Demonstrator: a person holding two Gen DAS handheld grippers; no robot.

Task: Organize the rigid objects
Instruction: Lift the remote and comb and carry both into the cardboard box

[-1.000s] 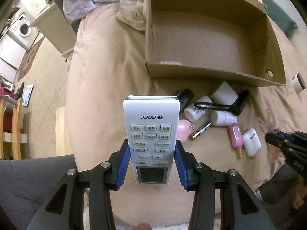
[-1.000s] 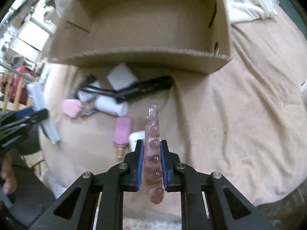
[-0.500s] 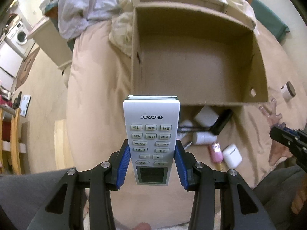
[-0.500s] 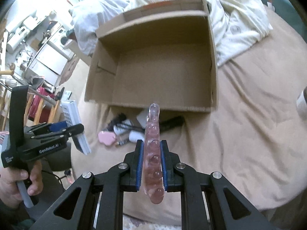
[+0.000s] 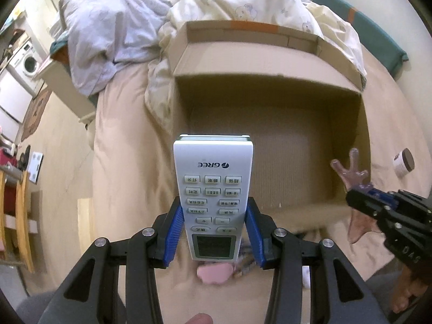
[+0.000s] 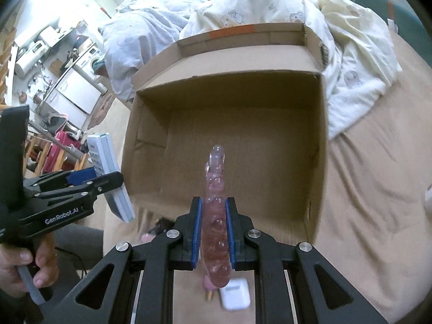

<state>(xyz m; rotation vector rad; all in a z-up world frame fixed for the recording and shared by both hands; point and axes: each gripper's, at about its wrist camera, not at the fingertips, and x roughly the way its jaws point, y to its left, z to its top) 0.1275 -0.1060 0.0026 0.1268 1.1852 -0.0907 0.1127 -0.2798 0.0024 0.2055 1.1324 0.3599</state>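
Observation:
My left gripper (image 5: 213, 229) is shut on a white GREE remote control (image 5: 212, 189) and holds it in the air at the near left edge of an open cardboard box (image 5: 270, 81). My right gripper (image 6: 213, 226) is shut on a clear pink bumpy plastic piece (image 6: 215, 202) above the box's (image 6: 229, 86) near wall. The inside of the box looks bare. The right gripper also shows at the right of the left wrist view (image 5: 378, 205). The left gripper with the remote (image 6: 108, 172) shows at the left of the right wrist view.
The box sits on a beige bed sheet (image 6: 378, 189) with rumpled quilts (image 5: 135, 27) behind it. Below the grippers lie a pink item (image 5: 214, 272) and a white earbud case (image 6: 235, 294). A small white jar (image 5: 403, 162) lies right of the box.
Both grippers have risen and moved forward from the pile of small items to the box's near edge, each still holding its object. The pile has dropped mostly out of view.

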